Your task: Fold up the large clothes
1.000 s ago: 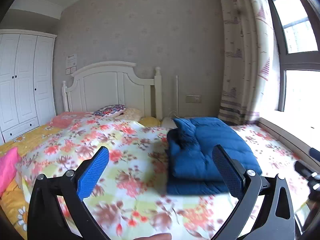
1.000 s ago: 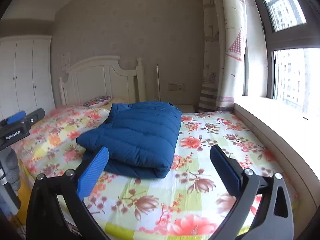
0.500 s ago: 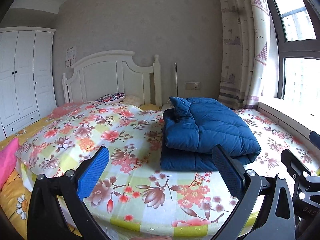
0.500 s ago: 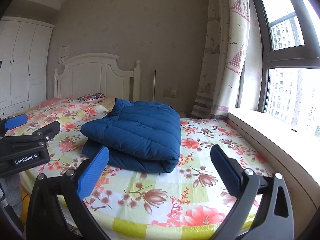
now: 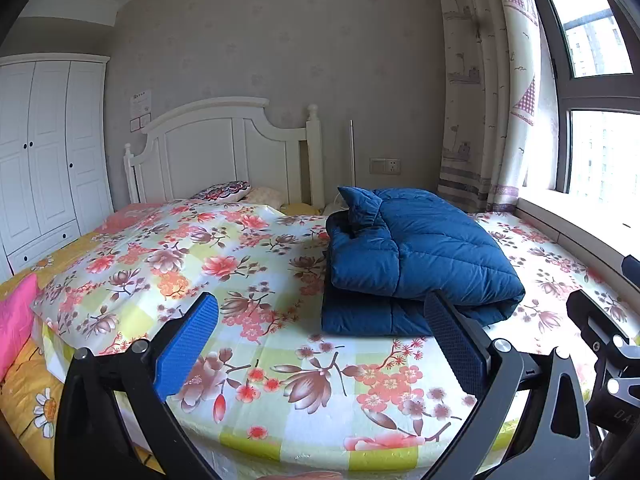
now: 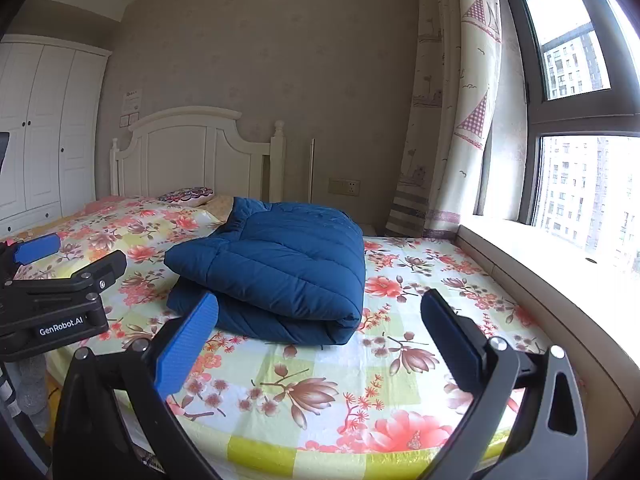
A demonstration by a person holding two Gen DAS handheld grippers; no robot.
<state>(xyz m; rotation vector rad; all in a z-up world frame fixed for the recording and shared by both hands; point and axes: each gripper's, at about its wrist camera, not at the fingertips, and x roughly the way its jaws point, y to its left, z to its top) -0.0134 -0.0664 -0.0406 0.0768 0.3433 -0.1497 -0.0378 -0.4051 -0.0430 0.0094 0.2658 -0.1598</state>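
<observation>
While both grippers hang spread and empty off the foot of the bed [image 5: 280,364], a folded blue padded coat [image 5: 420,256] lies ahead on the floral cover.

From the left gripper [image 5: 320,344] the coat sits ahead and right; from the right gripper [image 6: 320,340] ahead and slightly left, its long axis running toward the headboard [image 6: 192,152]. Neither of the 2 touches it, and neither looks clearly nearer.

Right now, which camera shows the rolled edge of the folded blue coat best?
The right wrist view: the blue coat turns its rounded fold fully toward the camera. The left wrist view shows it partly behind a finger.
</observation>
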